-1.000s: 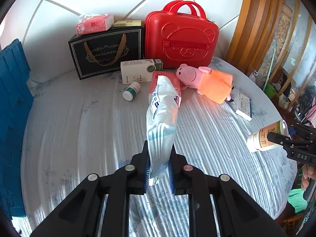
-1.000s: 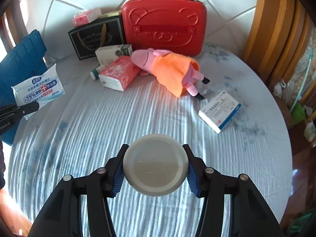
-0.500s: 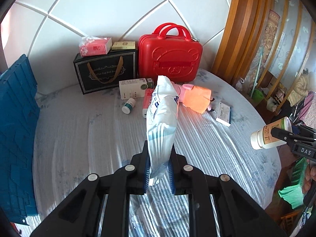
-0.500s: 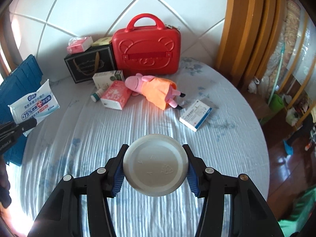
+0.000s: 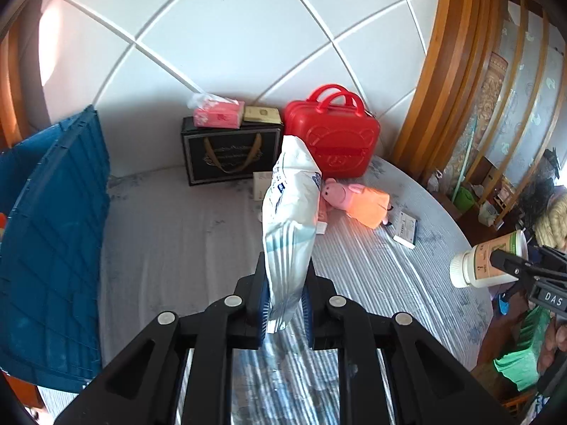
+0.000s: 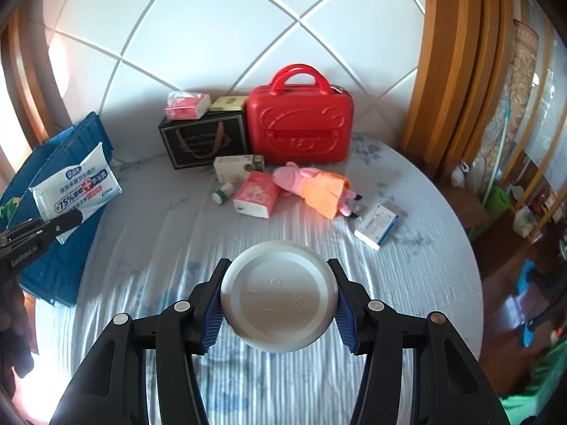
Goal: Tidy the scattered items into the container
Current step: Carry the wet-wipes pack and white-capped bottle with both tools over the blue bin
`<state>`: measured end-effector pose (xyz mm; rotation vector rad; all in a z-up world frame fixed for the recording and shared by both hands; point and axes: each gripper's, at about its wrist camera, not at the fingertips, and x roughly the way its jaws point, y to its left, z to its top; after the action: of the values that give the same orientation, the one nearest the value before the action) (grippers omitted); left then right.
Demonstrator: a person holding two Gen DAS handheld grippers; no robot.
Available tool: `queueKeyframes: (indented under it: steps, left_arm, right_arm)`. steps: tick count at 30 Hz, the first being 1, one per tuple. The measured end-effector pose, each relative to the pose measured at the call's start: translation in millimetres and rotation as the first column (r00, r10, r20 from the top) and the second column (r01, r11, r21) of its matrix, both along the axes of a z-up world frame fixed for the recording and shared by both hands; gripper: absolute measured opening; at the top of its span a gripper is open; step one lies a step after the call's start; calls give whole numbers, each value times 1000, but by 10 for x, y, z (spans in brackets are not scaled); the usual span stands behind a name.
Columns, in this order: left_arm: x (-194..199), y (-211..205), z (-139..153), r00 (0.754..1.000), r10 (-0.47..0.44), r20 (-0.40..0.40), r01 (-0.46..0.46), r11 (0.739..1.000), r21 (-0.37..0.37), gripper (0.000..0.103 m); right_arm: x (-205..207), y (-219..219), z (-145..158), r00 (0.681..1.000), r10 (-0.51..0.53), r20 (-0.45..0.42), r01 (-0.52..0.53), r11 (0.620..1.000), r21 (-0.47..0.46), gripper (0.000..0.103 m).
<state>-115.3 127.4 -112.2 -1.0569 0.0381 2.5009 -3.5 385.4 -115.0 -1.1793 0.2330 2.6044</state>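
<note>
The left gripper [image 5: 283,304] clamps a white-and-blue soft wipes pack [image 5: 292,219]; the right gripper [image 6: 280,301] grips a white, probably plastic, round bottle [image 6: 280,295] above the grey-clothed round table [image 6: 407,265].

Daylit and pretty bright overall, light pouring in from the left: blown-out patch on the white panelled wall [image 5: 49,53] in the left wrist view, same hot spot on the left in the right wrist view. Streaky glare across the shiny tablecloth [image 6: 407,283], strongest near the bottom. Heavy fisheye bending, wall seams and wooden door frame [image 5: 446,71] curved hard, black vignette in the corners. Centre sharp enough to read print on the wipes pack [image 6: 76,191]; right edge of both views soft and smeared.
</note>
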Motion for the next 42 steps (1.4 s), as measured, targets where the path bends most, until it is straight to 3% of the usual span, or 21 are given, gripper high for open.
queueKeyframes:
  steps: [16, 30, 42]
  left_arm:
    - [164, -881, 382, 997, 63, -42, -64, 998, -10, 15]
    - [208, -1148, 618, 976, 204, -72, -207, 977, -42, 15]
    - [303, -1574, 860, 950, 295, -105, -298, 954, -16, 15]
  right_arm:
    - [-285, -1028, 249, 995, 90, -39, -91, 996, -7, 52]
    - [-685, -1234, 385, 965, 246, -88, -248, 969, -9, 52]
    - [-894, -1621, 512, 927, 355, -118, -357, 934, 6, 52]
